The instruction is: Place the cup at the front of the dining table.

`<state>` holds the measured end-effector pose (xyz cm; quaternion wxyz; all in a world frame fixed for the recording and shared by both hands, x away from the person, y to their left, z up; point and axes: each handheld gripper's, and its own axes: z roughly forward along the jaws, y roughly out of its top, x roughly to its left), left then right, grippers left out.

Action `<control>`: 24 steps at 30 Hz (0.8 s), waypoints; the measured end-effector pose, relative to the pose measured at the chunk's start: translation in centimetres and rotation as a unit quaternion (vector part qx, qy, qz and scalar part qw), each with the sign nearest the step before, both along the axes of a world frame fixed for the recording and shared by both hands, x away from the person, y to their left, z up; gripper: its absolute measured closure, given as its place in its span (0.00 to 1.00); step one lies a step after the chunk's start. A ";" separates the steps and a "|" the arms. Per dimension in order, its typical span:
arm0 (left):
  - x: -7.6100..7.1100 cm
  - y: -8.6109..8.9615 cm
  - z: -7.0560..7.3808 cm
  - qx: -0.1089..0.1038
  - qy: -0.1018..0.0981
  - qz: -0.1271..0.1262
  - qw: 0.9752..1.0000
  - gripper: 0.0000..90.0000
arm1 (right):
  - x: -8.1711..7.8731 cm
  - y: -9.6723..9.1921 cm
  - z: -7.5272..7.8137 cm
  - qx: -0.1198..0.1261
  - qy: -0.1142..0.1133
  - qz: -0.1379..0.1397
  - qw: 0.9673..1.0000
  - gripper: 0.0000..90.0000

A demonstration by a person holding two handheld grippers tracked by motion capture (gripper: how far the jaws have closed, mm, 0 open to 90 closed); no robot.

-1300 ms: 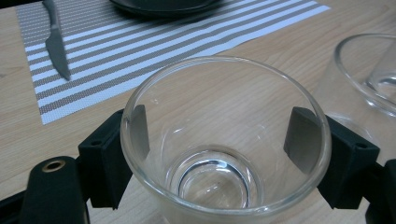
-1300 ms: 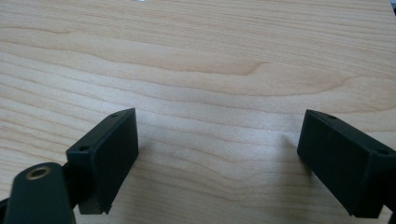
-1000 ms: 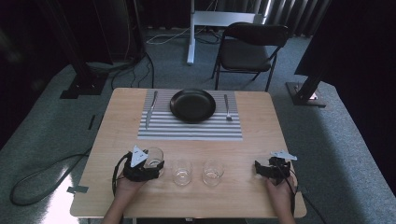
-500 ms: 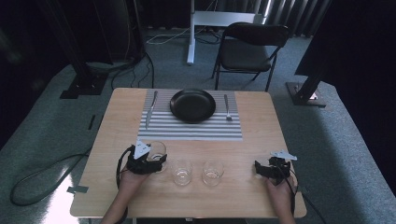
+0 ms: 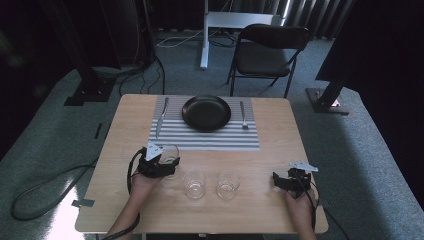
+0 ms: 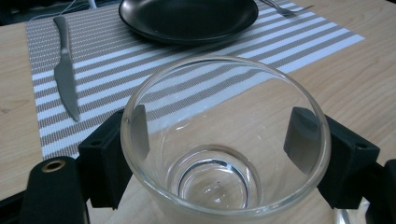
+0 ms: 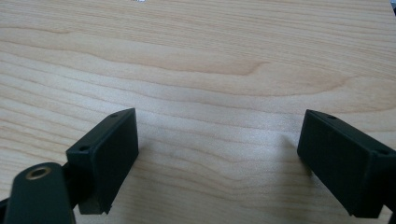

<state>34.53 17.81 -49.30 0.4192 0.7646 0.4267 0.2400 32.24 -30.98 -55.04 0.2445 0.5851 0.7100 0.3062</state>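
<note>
Glass (image 6: 224,154): clear, round, smooth tumbler, clamped in left gripper (image 5: 159,165) jaws.
Right gripper (image 7: 219,158): jaws apart over pale wood-grain bench (image 7: 210,56).
Writing: none legible.

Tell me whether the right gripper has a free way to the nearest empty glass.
Probably yes: the right gripper is open and empty, and bare table lies between it and the nearest glass. Nothing stands between them.
</note>
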 end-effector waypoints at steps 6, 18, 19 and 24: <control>0.8 -0.2 0.1 -0.002 -0.001 0.008 1.000 0.22 | 0.0 0.0 0.0 0.000 0.000 0.000 1.000 0.13; 3.1 -0.1 0.6 -0.015 0.000 0.016 1.000 0.22 | 0.0 0.0 0.0 0.000 0.000 0.000 1.000 0.13; 3.4 -0.2 0.8 -0.016 -0.001 0.018 1.000 0.22 | 0.0 0.0 0.0 0.000 0.000 0.000 1.000 0.13; 4.2 -0.6 1.0 -0.013 -0.005 0.023 1.000 0.22 | 0.0 0.0 0.0 0.000 0.000 0.000 1.000 0.13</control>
